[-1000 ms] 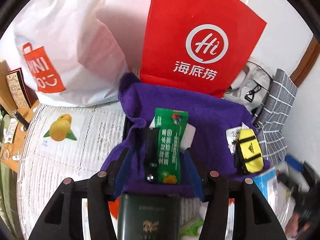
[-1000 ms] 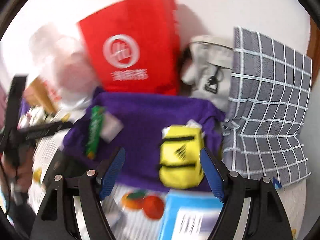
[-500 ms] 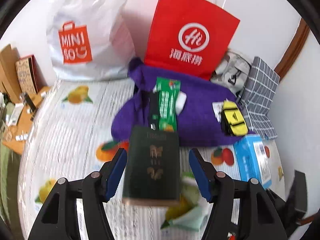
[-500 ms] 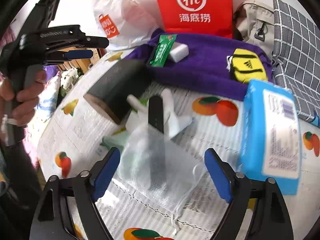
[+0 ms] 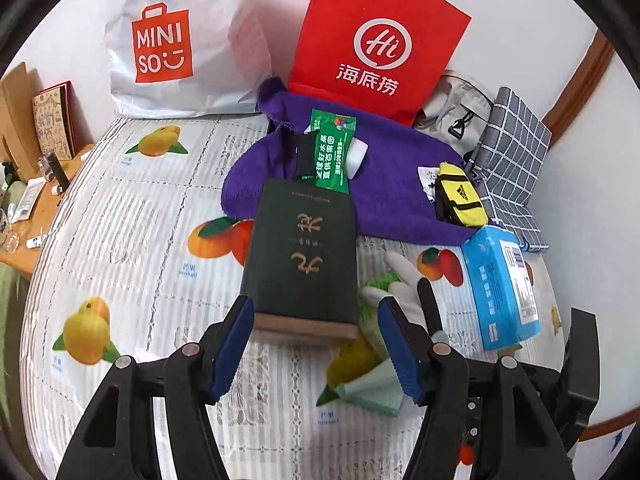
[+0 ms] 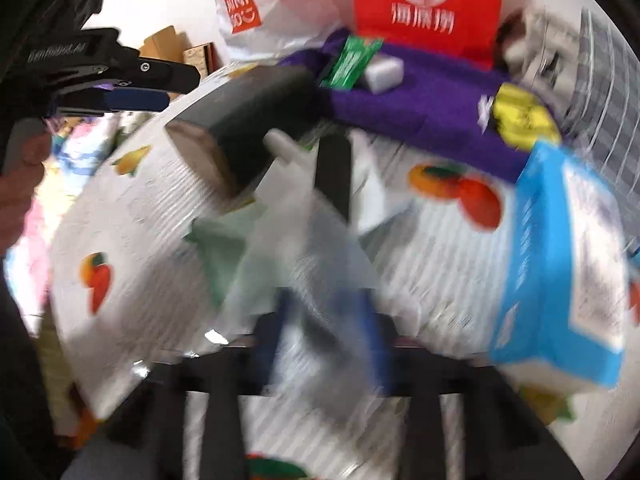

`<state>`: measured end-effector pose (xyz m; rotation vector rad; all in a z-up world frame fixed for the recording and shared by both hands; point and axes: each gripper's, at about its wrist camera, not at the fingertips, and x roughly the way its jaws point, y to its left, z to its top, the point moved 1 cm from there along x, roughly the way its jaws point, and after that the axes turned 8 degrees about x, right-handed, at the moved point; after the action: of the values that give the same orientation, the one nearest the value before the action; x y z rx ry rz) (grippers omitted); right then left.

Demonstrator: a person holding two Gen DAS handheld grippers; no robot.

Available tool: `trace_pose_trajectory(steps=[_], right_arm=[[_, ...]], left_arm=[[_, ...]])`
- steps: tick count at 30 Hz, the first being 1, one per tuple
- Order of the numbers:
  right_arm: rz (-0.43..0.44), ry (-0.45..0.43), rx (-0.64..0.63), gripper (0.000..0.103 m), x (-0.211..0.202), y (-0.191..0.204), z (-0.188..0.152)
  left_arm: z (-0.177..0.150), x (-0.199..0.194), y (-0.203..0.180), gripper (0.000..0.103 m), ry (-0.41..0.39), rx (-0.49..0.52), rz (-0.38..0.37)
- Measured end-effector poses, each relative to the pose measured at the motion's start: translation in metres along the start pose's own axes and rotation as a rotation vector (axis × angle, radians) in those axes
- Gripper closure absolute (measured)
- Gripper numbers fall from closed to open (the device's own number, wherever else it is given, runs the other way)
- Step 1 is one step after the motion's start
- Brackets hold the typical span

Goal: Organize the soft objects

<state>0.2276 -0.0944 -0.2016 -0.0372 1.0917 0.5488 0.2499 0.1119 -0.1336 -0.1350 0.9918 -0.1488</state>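
A purple towel [image 5: 384, 184] lies at the back of the fruit-print cloth, carrying a green packet [image 5: 332, 152], a white block [image 5: 356, 156] and a small yellow bag [image 5: 460, 196]. A dark green box [image 5: 304, 260] lies in front of my open, empty left gripper [image 5: 314, 344]. In the blurred right wrist view my right gripper [image 6: 324, 332] has its fingers close together on a clear mesh pouch [image 6: 320, 264]. A white glove [image 6: 296, 156] and a black strip [image 6: 334, 172] lie beyond it. The towel [image 6: 420, 104] shows there too.
A red paper bag [image 5: 376, 48] and a white Miniso bag [image 5: 180, 40] stand against the wall. A blue tissue pack [image 5: 500, 284] lies at right, with a grey checked cloth [image 5: 512, 160] and beige bag [image 5: 452, 116] behind. A wooden side table [image 5: 36, 200] stands left.
My left gripper let go of the dark green box and pulled back from it. My right gripper swung down over the mesh pouch and closed on it.
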Motion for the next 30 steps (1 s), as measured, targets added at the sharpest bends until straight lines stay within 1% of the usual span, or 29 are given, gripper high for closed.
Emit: trace_pose_trajectory(steps=[1,3,6,12,15,22,25,26,30], right_arm=[[-0.004,-0.014,-0.01,0.083,-0.003,0.001,-0.003],[-0.016,-0.03,-0.017,0.093,-0.009,0.002,-0.008],[0.02,-0.053,0.002,0.098,-0.025,0.002,-0.015],[0.008,-0.108,0.036,0.098,-0.062,-0.002,-0.034],[-0.019,-0.128,0.072,0.098,-0.078,-0.009,-0.043],[-0.093,-0.148,0.207,0.098,-0.109,-0.046,-0.074],[-0.139,-0.154,0.242,0.098,-0.111,-0.06,-0.083],[-0.167,-0.149,0.25,0.098,-0.108,-0.065,-0.086],[-0.195,-0.115,0.288,0.098,-0.094,-0.083,-0.094]], left_arm=[[-0.002,-0.002,-0.001,0.041,-0.002,0.002,-0.001],[-0.006,-0.007,-0.005,0.041,-0.005,0.01,-0.001],[-0.013,-0.012,-0.009,0.041,-0.006,0.015,0.004],[-0.027,-0.014,-0.02,0.041,0.011,0.035,0.009],[-0.037,-0.012,-0.028,0.041,0.027,0.048,0.008],[-0.061,0.003,-0.05,0.041,0.07,0.079,0.006],[-0.067,0.013,-0.062,0.041,0.076,0.105,0.006],[-0.068,0.017,-0.066,0.041,0.078,0.117,0.011],[-0.068,0.036,-0.081,0.041,0.085,0.185,0.082]])
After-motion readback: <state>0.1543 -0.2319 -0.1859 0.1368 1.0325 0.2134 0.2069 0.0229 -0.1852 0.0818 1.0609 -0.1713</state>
